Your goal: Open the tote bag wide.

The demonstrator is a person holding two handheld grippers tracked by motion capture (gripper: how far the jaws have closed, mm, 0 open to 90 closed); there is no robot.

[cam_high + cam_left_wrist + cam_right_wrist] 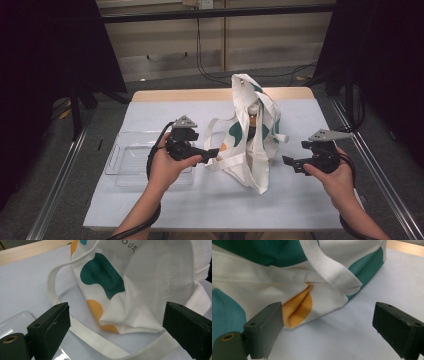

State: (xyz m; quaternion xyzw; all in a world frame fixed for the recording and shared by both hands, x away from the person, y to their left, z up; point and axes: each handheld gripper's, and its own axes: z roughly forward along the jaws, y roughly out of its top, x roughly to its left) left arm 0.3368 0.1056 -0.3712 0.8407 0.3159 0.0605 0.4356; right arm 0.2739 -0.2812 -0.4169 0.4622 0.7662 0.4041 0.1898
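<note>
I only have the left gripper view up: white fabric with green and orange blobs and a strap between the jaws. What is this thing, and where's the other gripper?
Observer: It is a tote bag standing slumped mid-table, seen whole in the high view; the right gripper hangs off its other side, apart from it.
Operator: Is that gripper holding anything?
Observer: No. In the right gripper view its jaws stand wide with bare table cover between them.
Operator: The clear edge at my lower left, what's that?
Observer: A clear plastic tray, lying under the left hand on the table's left side.
Operator: Anything in the bag?
Observer: Something dark with an orange spot shows through its open top; I cannot tell what.
</note>
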